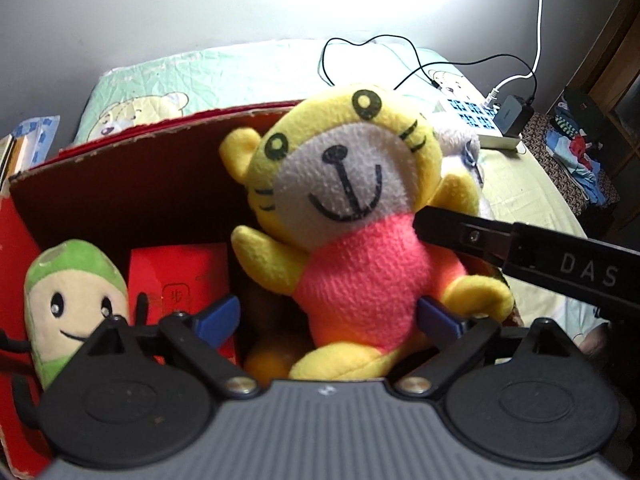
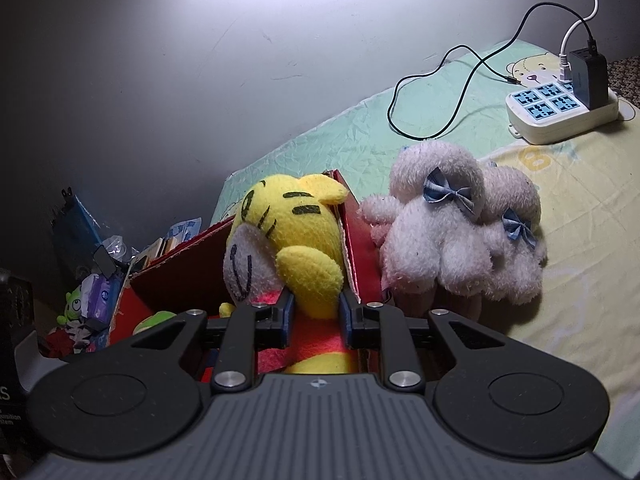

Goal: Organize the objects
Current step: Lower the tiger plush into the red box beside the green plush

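Note:
A yellow tiger plush (image 1: 344, 216) with a pink body sits upright in the red cardboard box (image 1: 120, 160). My left gripper (image 1: 332, 318) is open, its blue pads on either side of the tiger's lower body. My right gripper (image 2: 316, 314) is shut on the tiger's arm (image 2: 312, 280) at the box's right wall (image 2: 356, 240); its black finger (image 1: 460, 232) shows in the left wrist view against the tiger's shoulder. A green plush (image 1: 72, 300) and a small red box (image 1: 184, 280) lie inside the box. A white fluffy plush (image 2: 460, 228) lies on the bed beside the box.
A white power strip (image 2: 560, 112) with a black charger and cables lies on the bedsheet (image 2: 580, 240) at the far right. Books and clutter (image 2: 100, 280) sit left of the box by the wall. Clothes (image 1: 576, 152) lie beyond the bed's right edge.

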